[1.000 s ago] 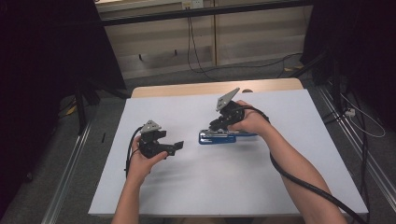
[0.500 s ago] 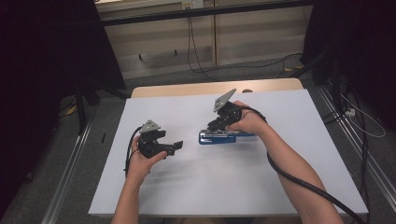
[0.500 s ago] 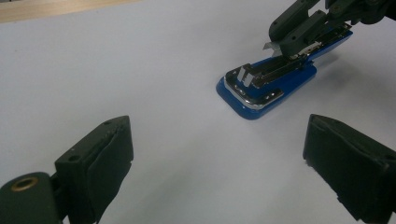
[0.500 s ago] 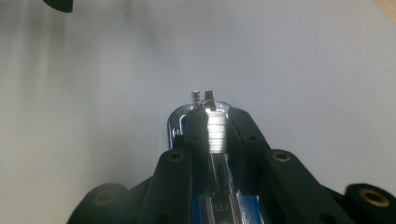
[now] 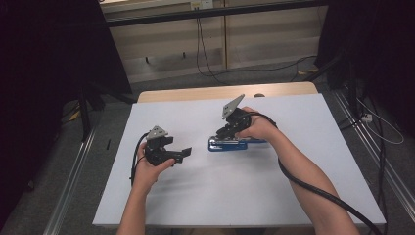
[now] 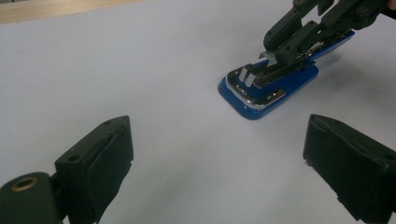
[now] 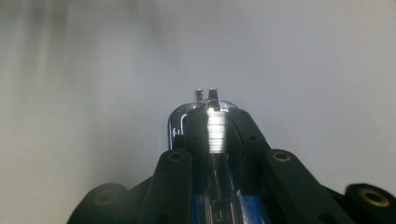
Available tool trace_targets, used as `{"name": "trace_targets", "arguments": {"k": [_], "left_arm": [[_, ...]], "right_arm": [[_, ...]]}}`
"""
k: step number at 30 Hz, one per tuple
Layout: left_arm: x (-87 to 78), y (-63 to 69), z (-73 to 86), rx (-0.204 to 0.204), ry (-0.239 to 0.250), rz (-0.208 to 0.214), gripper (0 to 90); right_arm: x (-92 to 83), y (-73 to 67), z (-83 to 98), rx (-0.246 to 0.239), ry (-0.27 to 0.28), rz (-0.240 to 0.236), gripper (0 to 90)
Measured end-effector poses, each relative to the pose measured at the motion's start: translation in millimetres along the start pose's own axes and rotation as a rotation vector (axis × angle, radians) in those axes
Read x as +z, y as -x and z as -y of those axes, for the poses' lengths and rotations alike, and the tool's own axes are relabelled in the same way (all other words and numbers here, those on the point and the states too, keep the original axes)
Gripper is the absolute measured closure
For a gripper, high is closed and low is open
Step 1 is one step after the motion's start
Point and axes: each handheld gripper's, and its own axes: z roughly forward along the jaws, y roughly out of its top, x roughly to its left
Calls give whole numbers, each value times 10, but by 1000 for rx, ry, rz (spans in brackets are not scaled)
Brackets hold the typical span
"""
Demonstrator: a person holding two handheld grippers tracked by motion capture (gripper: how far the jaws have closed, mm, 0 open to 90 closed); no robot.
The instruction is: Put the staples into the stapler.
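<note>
1. Where the white sheet (image 5: 235, 196) covers the bench (image 5: 195, 93), a blue stapler (image 5: 234, 143) lies flat near the middle of it, its metal front end pointing toward the left gripper.
2. The right gripper (image 5: 226, 133) is clenched on the stapler's metal upper arm; in the right gripper view the two black jaws press that bright strip from both sides, with the blue base (image 7: 175, 123) showing beneath them.
3. The left gripper (image 5: 182, 154) is released: in the left gripper view its jaws stand wide apart above the bare sheet, grasping nothing.
4. The left gripper sits well apart from the stapler (image 6: 266, 91), to its left in the high view.
5. A black cable (image 5: 313, 188) trails from the right gripper along the person's forearm toward the near edge of the bench.
</note>
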Motion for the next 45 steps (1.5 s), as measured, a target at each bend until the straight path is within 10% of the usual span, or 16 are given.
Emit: {"name": "trace_targets", "arguments": {"k": [45], "left_arm": [[4, -3, 3, 0, -4, -4, 86]], "right_arm": [[137, 46, -16, -16, 0, -45, 785]]}}
